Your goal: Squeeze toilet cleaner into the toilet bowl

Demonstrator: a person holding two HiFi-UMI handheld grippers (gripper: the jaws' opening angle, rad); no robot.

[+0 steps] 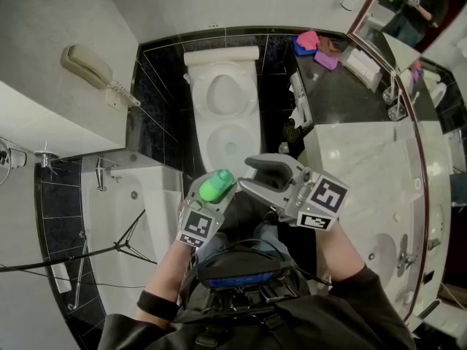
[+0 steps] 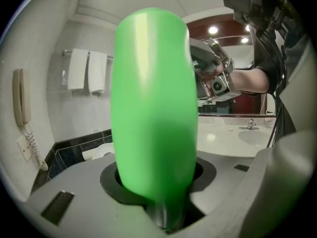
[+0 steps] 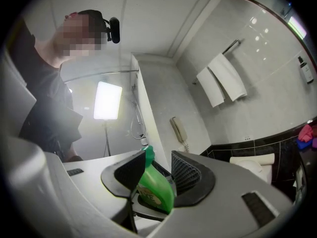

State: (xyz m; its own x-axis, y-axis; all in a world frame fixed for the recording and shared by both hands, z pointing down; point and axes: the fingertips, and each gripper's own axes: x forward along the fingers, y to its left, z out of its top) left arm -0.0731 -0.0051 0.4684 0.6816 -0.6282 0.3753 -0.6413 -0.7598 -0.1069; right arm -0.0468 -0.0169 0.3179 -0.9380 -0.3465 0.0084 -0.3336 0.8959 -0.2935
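A white bathtub (image 1: 109,224) filled the left of the bathroom, and a pale marble worktop (image 1: 365,159) with a sunken basin ran along the right under a wide mirror. Between them, against the far wall of black tiles, stood a white ceramic toilet (image 1: 230,100) with its lid raised and its bowl open.

Near the person, just this side of the bowl's front rim in the head view, both tools met. The left claw (image 1: 211,195) was clamped on a green plastic bottle (image 1: 217,186), and both jaws pressed its sides. In the left gripper view the bottle's rounded body rose between the jaws and filled the middle of the view.

The right claw (image 1: 248,177) lay level and reached in from the right towards the bottle's top. Its jaws stood apart. In the right gripper view the bottle's green neck showed between them. A dark gap was left beside the ribbed far pad, and no grip could be made out.

A beige wall telephone (image 1: 89,65) with a coiled cord hung on the left wall, above the tub. Two white towels (image 2: 88,72) hung folded on a rail on the far wall.
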